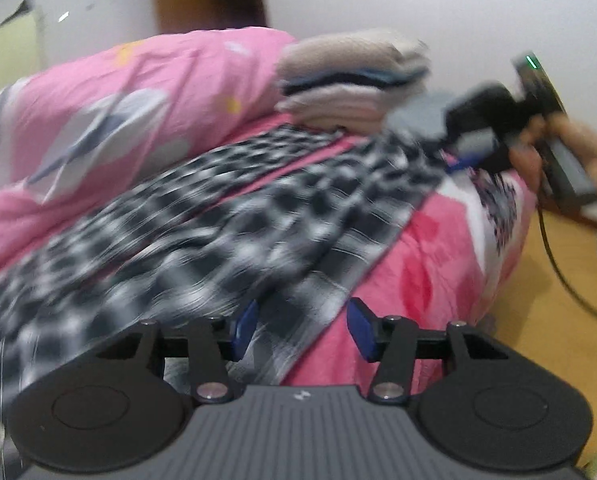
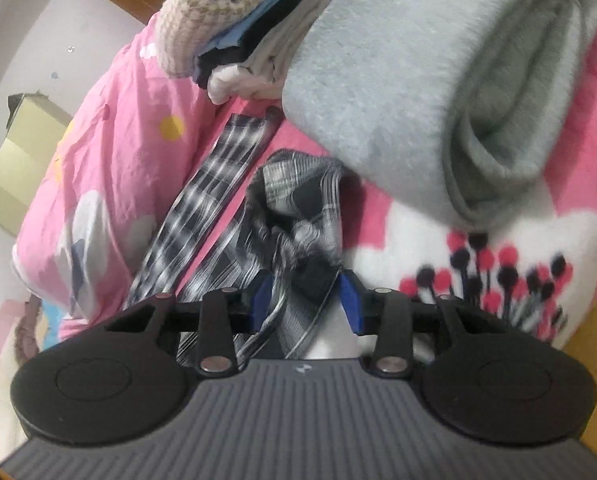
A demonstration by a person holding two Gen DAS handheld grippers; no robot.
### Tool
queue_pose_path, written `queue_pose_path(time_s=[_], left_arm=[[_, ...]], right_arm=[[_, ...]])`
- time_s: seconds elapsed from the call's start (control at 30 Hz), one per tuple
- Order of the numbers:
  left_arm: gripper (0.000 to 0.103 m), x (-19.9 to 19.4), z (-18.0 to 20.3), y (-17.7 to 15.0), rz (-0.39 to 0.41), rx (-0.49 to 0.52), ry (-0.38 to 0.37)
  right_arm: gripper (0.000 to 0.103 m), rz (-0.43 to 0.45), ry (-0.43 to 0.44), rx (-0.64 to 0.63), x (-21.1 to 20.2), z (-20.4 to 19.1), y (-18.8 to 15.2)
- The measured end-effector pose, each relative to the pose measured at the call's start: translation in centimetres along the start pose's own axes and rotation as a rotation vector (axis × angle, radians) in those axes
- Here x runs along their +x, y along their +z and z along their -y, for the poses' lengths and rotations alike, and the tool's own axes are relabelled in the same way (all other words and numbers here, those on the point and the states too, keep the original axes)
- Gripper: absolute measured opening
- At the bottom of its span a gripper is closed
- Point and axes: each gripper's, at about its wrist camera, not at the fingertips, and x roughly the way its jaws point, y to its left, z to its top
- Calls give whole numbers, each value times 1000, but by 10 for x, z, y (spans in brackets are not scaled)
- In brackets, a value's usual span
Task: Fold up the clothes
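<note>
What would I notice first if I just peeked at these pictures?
Probably the black-and-white checked garment, stretched long across the pink bed cover in the middle of the left wrist view. The left gripper hangs open over its near end, while the right gripper has a bunch of the same cloth between its blue fingers. Behind sits a stack of folded clothes, and a big fuzzy grey one fills the top of the right wrist view.
</note>
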Motion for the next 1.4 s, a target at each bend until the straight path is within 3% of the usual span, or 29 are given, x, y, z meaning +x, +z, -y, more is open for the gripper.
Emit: queue_pose_path(time_s=[0.07, 0.17, 0.37, 0.43, 0.47, 0.5, 0.53, 0.63, 0.7, 0.77, 0.87, 0.97, 1.1, 1.2, 1.3, 1.4], left_arm=[[48, 11, 5, 2, -11, 36, -1], [48, 25, 12, 3, -32, 74, 3], [48, 33, 3, 3, -46, 8, -16], [46, 33, 0, 3, -49, -19, -23], [45, 33, -1, 3, -50, -33, -27], [44, 33, -2, 3, -51, -47, -30], [44, 33, -3, 3, -52, -61, -32], [43, 33, -4, 3, -56, -87, -32], [43, 33, -4, 3, -57, -91, -30], [43, 33, -4, 3, -57, -96, -27], [43, 34, -4, 2, -56, -101, -22], [43, 34, -2, 3, -59, -89, -18], [42, 34, -4, 4, -59, -100, -22], [40, 33, -5, 5, -56, -111, -28], [38, 32, -6, 5, -51, -115, -37], [37, 31, -5, 5, -55, -102, -45]], right_arm=[[23, 15, -6, -18, 6, 1, 3], [22, 25, -6, -1, 10, 5, 8], [24, 58, -4, 33, 20, 8, 16], [14, 82, 1, 13, 30, 4, 21], [2, 92, 13, 3, 35, -1, 25], [2, 110, 41, -21, 37, -11, 30], [2, 143, 79, -91, 36, -29, 33], [1, 182, 238, -567, 28, -111, 12], [1, 106, 325, -936, 25, -151, -27], [1, -3, 346, -1230, 27, -164, -72], [1, -123, 284, -1385, 43, -147, -112], [1, -132, 269, -1357, 45, -136, -115], [1, -21, 259, -1179, 27, -130, -73], [1, 153, 200, -898, -10, -101, -17], [1, 300, 98, -553, -46, -39, 21], [1, 333, 13, -277, -54, 16, 28]])
